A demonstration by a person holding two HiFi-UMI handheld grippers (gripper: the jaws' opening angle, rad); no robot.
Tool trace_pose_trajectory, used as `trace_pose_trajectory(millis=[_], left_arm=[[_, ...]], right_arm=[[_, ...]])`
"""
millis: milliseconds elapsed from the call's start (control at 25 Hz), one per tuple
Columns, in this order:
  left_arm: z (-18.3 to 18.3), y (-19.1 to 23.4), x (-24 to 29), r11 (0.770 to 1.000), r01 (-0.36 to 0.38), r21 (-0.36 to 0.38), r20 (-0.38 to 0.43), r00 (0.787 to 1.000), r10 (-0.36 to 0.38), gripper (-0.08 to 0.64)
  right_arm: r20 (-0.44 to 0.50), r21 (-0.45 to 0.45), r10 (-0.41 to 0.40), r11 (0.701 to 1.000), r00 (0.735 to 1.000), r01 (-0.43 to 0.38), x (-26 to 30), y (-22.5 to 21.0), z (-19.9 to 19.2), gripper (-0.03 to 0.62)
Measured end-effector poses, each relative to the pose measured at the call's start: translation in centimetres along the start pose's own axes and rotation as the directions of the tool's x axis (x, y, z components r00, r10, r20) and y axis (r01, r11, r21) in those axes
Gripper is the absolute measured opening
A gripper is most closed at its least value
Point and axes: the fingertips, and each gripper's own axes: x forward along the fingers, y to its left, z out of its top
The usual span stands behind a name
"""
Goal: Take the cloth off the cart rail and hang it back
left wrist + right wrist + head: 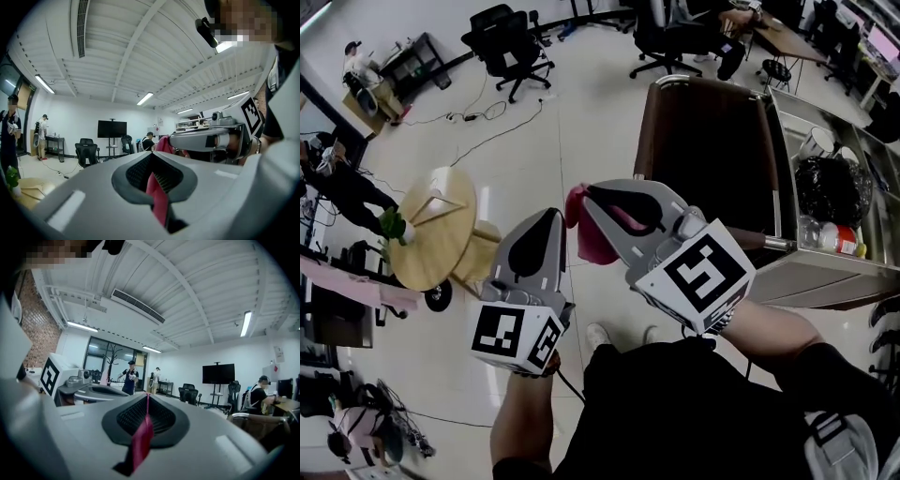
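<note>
A pink cloth hangs in the air between my two grippers, well clear of the floor. My left gripper is shut on one part of it; a strip of cloth sits pinched between its jaws. My right gripper is shut on the cloth's top edge, with a fold of cloth showing in its jaws. Both point up and away from me, tips close together. The brown-topped cart stands to the right with its metal rail bare. From the left gripper view the right gripper appears beside more of the cloth.
The cart's steel tray holds a black bag and bottles. A round wooden table stands at left. Office chairs and floor cables lie further off. People stand across the room.
</note>
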Motion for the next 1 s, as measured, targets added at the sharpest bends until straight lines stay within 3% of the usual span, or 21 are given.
trace_pose_trajectory(millis=[120, 200, 440, 640, 760, 1000], left_arm=[[0.1, 3.0, 0.5, 0.999, 0.037, -0.015, -0.001, 0.999, -0.037, 0.003], [0.2, 5.2, 0.5, 0.997, 0.067, -0.025, 0.002, 0.998, -0.067, 0.003], [-0.8, 12.1, -0.4, 0.983, 0.171, -0.071, 0.025, 0.985, -0.170, 0.003], [0.3, 15.8, -1.3, 0.958, 0.264, -0.111, 0.037, 0.965, -0.261, 0.003], [1.6, 16.5, -0.3, 0.947, 0.298, -0.122, 0.044, 0.954, -0.295, 0.003], [1.1, 16.8, 2.0, 0.941, 0.314, -0.123, 0.057, 0.949, -0.309, 0.003]], right_arm=[[0.004, -0.019, -0.041, 0.999, 0.999, 0.041, 3.1, -0.4, 0.8, 0.011], [0.039, -0.088, -0.066, 0.994, 0.997, 0.070, 5.4, -0.5, 1.4, 0.011], [-0.005, -0.098, -0.187, 0.978, 0.982, 0.186, 12.7, 1.1, 1.4, 0.011], [0.019, -0.196, -0.278, 0.941, 0.960, 0.276, 16.7, 1.3, 3.9, 0.011], [-0.010, -0.180, -0.318, 0.933, 0.948, 0.311, 17.6, -0.1, 5.3, 0.011], [-0.029, -0.155, -0.340, 0.931, 0.940, 0.332, 18.6, -3.4, 4.4, 0.011]])
